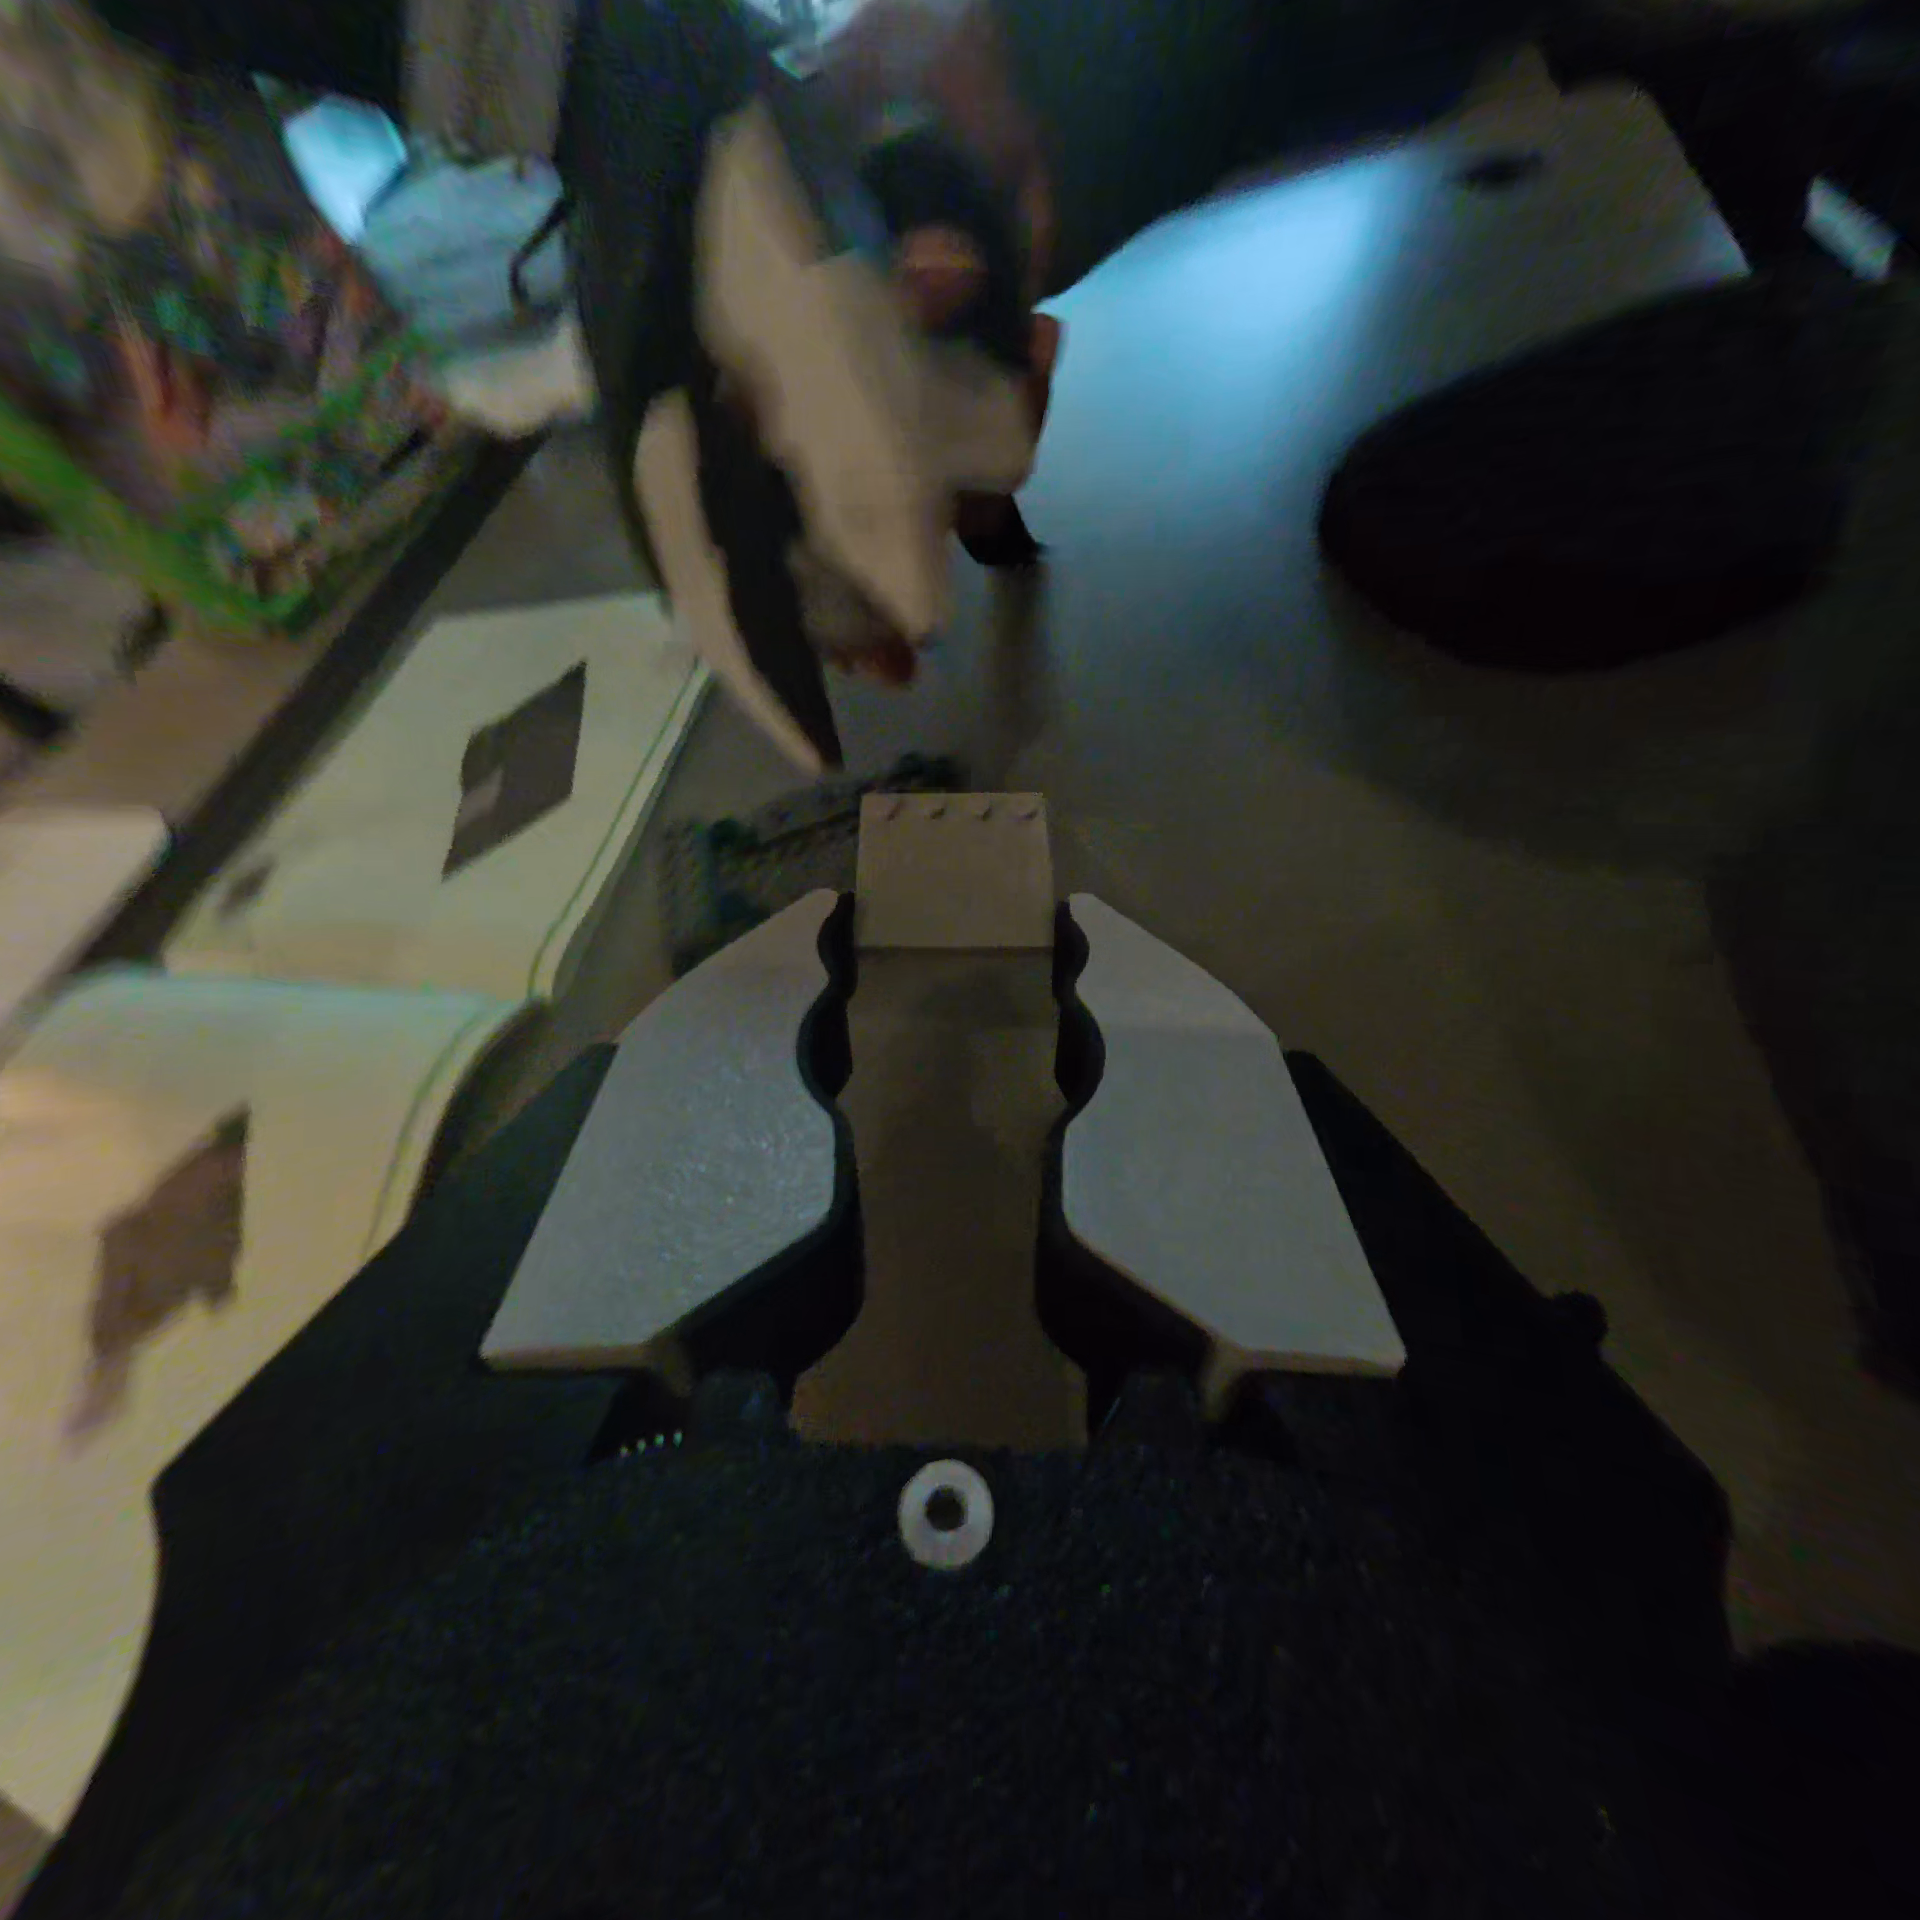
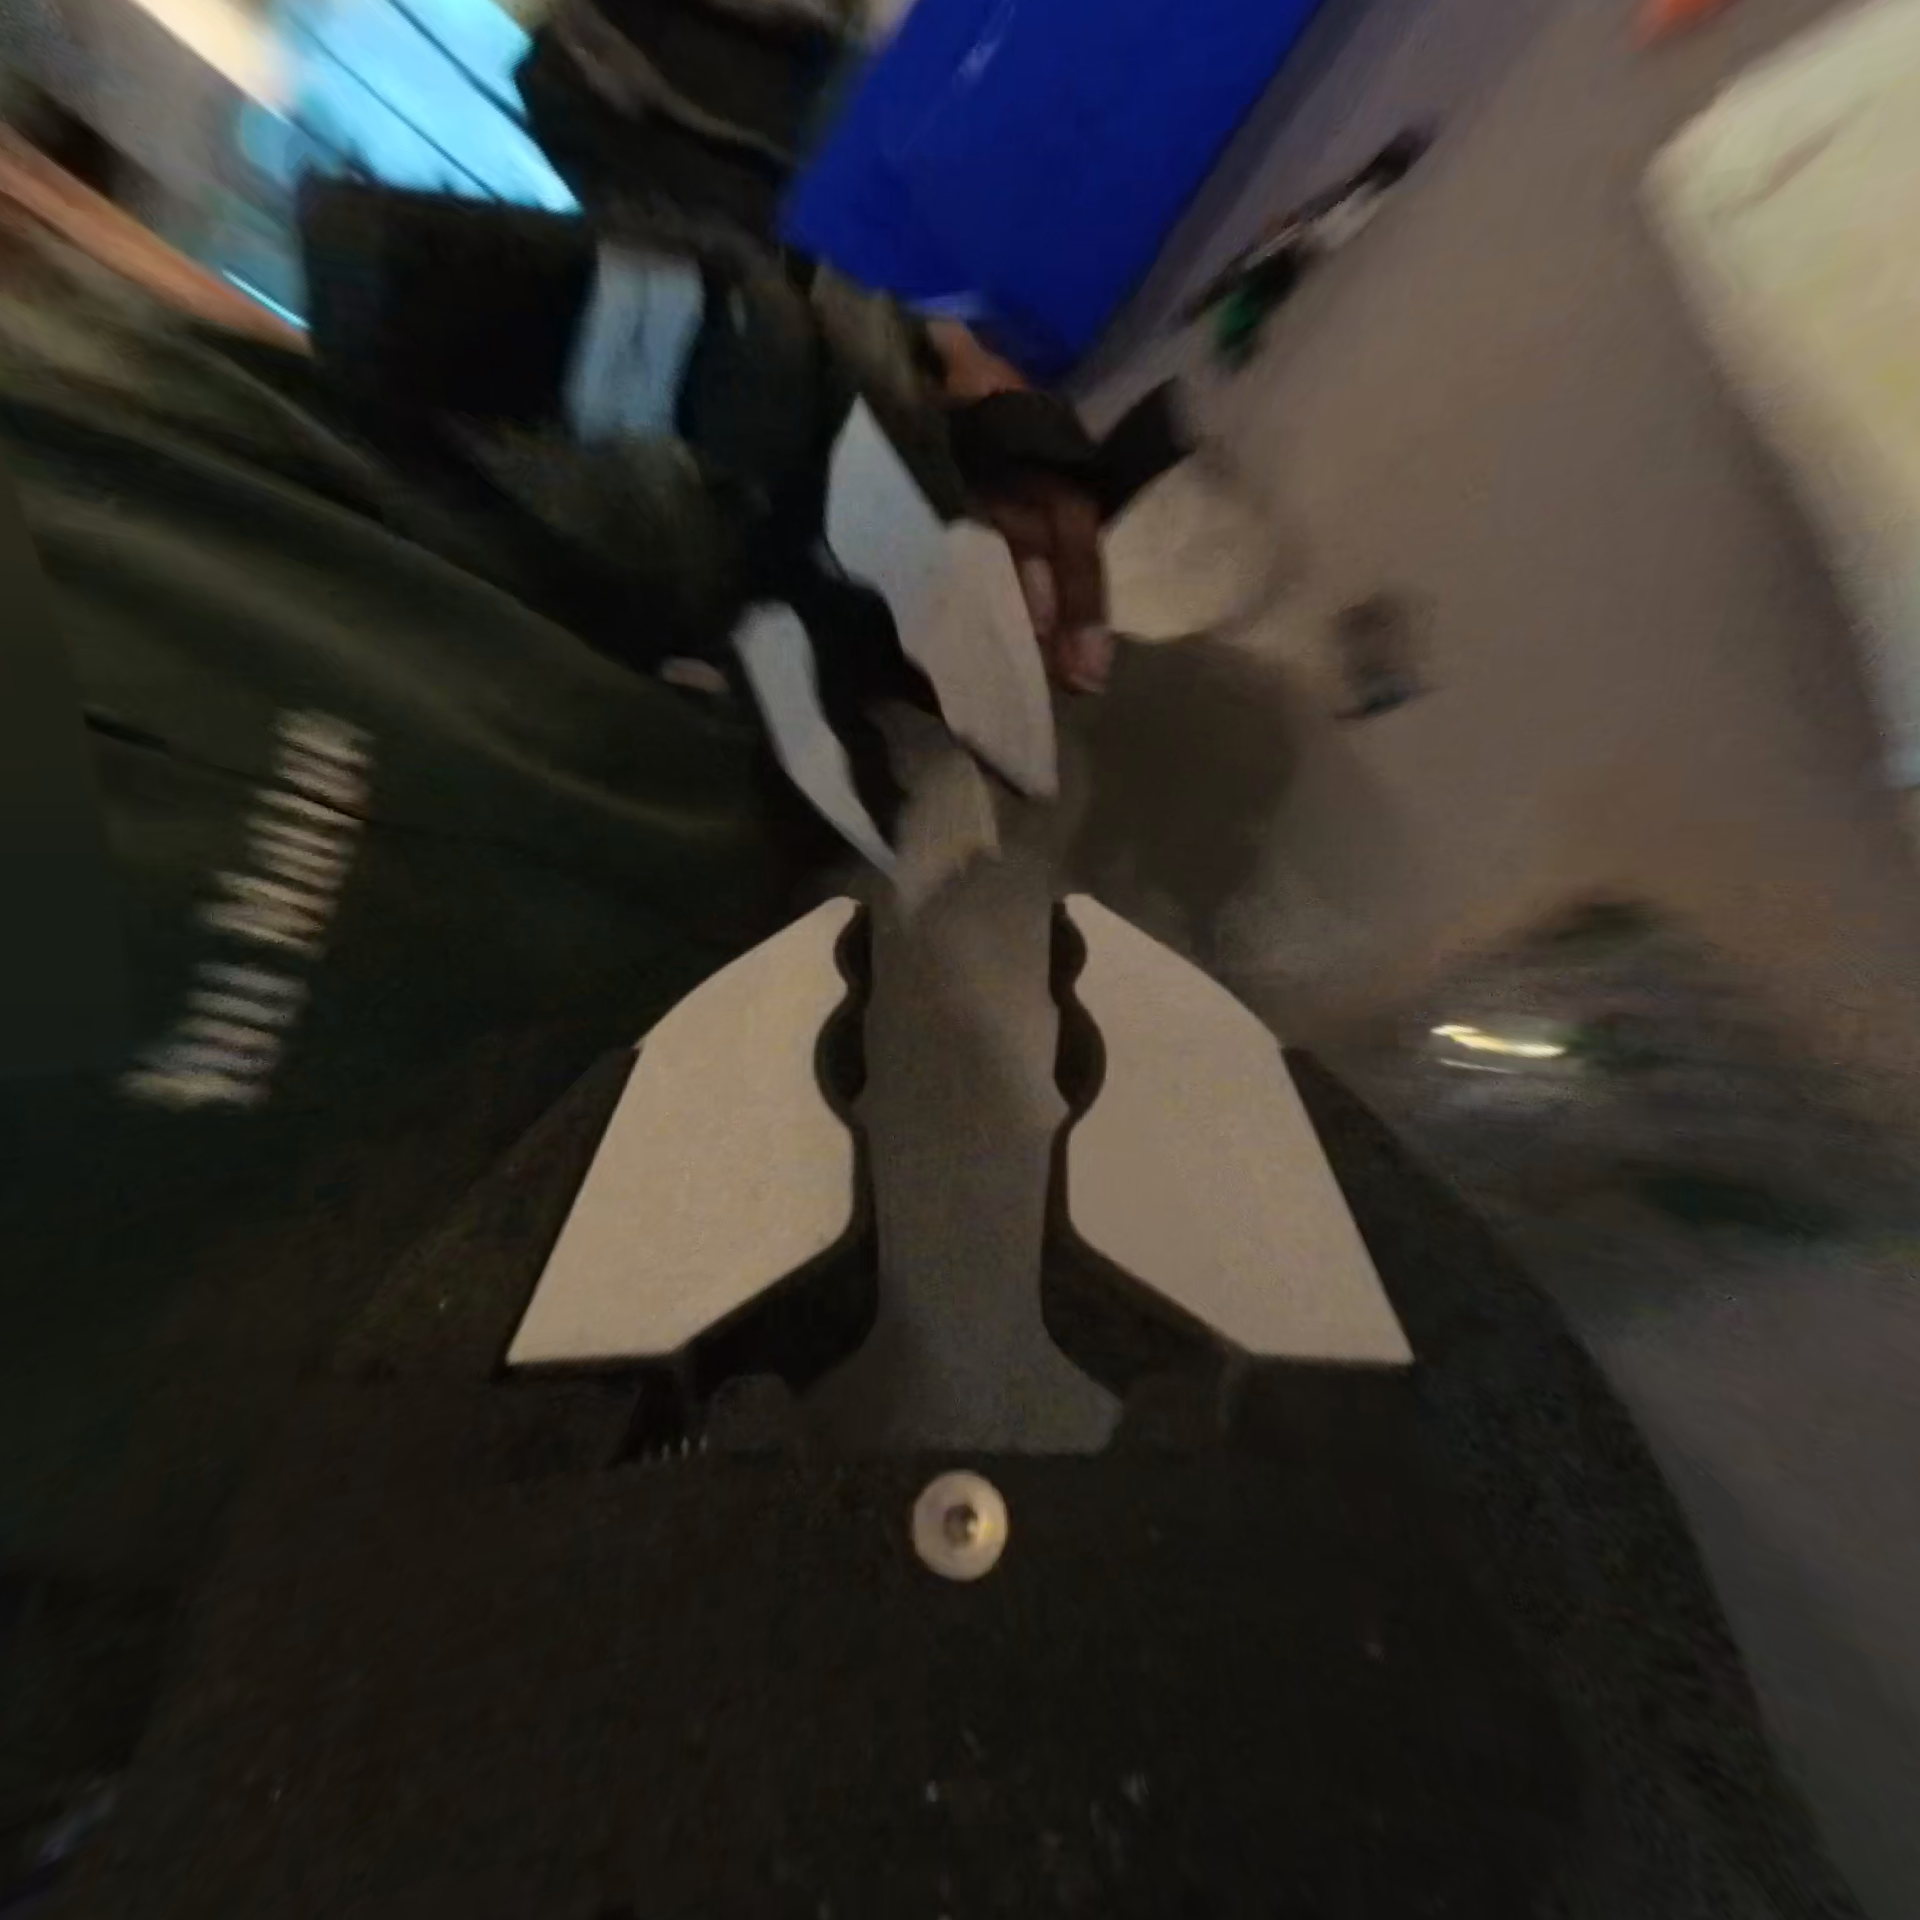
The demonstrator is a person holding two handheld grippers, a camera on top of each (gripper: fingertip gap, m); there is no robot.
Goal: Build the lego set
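The grey plate [image 1: 951, 878] sits between the left tool's [image 1: 951, 914] tips (booklet [image 1: 416, 831] to the left).

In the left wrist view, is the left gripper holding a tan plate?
Yes: the tan plate sits clamped between the left gripper fingertips, its studded end pointing forward.

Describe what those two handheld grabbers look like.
Each gripper, the left gripper and the right gripper, has a grainy black body with one round screw, and two pale grey wedge-shaped fingers with wavy black inner edges. The hands wear dark fingerless gloves.
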